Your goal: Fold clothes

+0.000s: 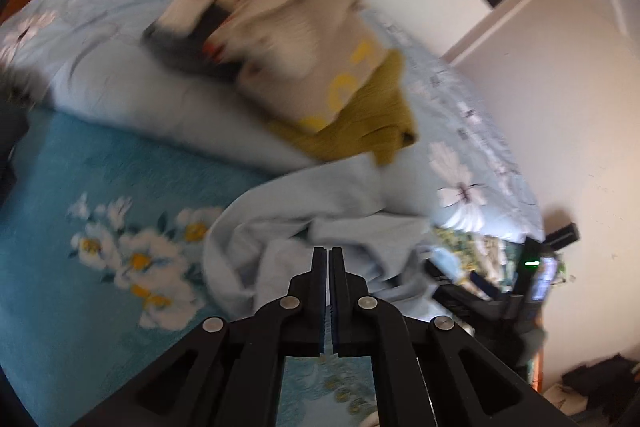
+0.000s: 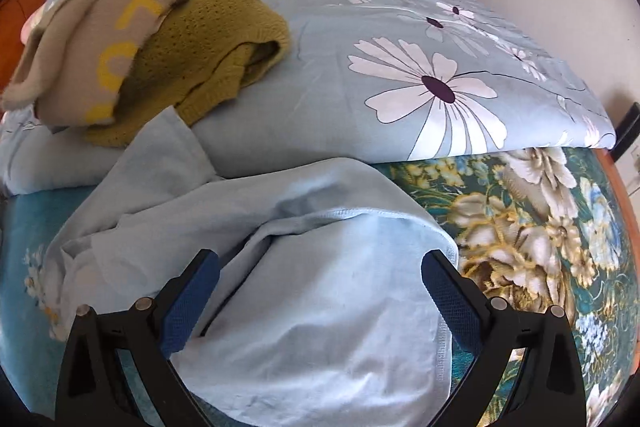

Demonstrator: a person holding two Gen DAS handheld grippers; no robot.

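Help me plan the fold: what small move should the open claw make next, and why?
Probably lower the right claw and close it on the crumpled light blue cotton garment's stitched hem: its jaws stand wide apart above the cloth, while the left claw is already shut.

Light blue garment (image 2: 320, 287): thin matt cloth, smooth, stitched hem.
Mustard sweater (image 2: 208, 39), upper left: coarse open knit.
Beige garment (image 2: 80, 39): soft, possibly fleece; blurred.
Floral quilt (image 2: 400, 67): smooth cotton-like cloth, faint sheen.
Right gripper (image 2: 320, 303): matt black plastic, textured blue pads, metal pins.
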